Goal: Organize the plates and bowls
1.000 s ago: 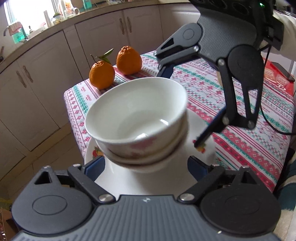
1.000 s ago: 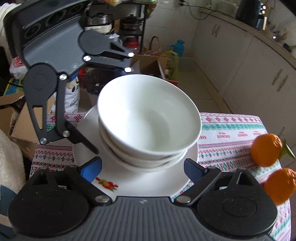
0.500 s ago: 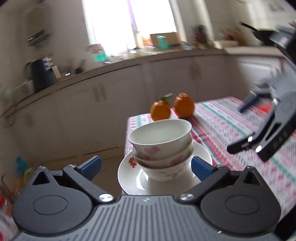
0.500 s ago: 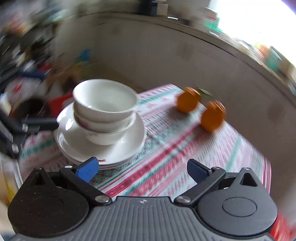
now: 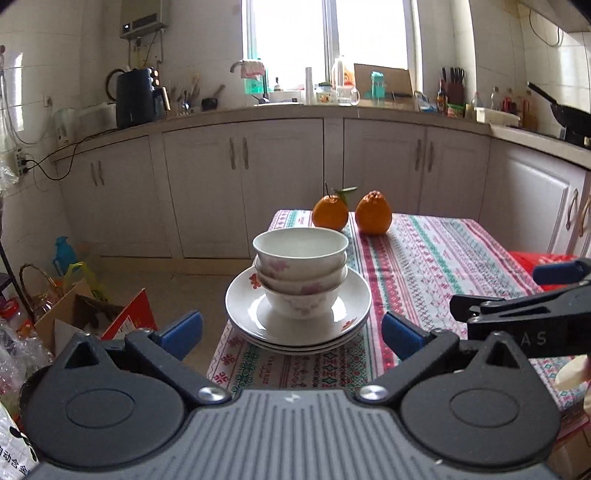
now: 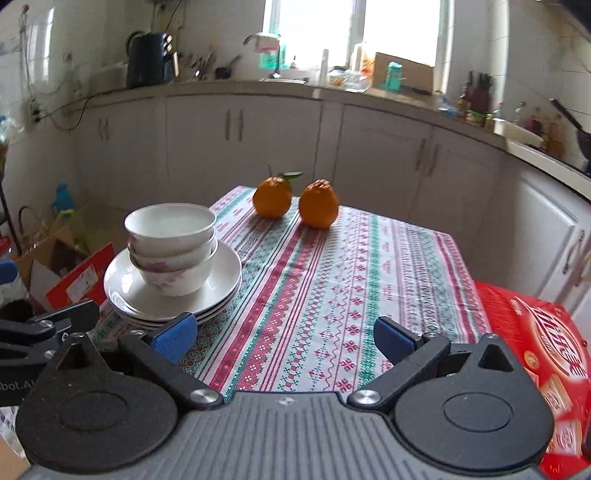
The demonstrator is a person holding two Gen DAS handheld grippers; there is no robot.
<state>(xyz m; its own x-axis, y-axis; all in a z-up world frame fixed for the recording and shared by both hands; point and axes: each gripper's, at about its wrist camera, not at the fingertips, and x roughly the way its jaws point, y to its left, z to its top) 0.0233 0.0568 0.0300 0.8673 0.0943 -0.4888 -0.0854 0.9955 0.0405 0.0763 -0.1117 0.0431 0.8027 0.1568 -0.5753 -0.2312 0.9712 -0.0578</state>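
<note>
The stacked bowls (image 5: 301, 271) sit on stacked plates (image 5: 297, 314) overhanging the table's (image 6: 332, 280) left edge (plate count unclear). Both the left gripper (image 5: 291, 332) and right gripper (image 6: 282, 334) show fingers (image 5: 183, 326) wide, holding nothing.

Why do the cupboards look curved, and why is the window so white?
Both wrist views use fisheye lenses, so the cabinet line bows; in the left view the window is overexposed by daylight, washing out detail; the right view is slightly softer, though the stacked bowls and two oranges stay clear.

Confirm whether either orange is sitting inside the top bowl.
No: both oranges rest on the tablecloth behind the stacked bowls, and the top bowl looks empty.
</note>
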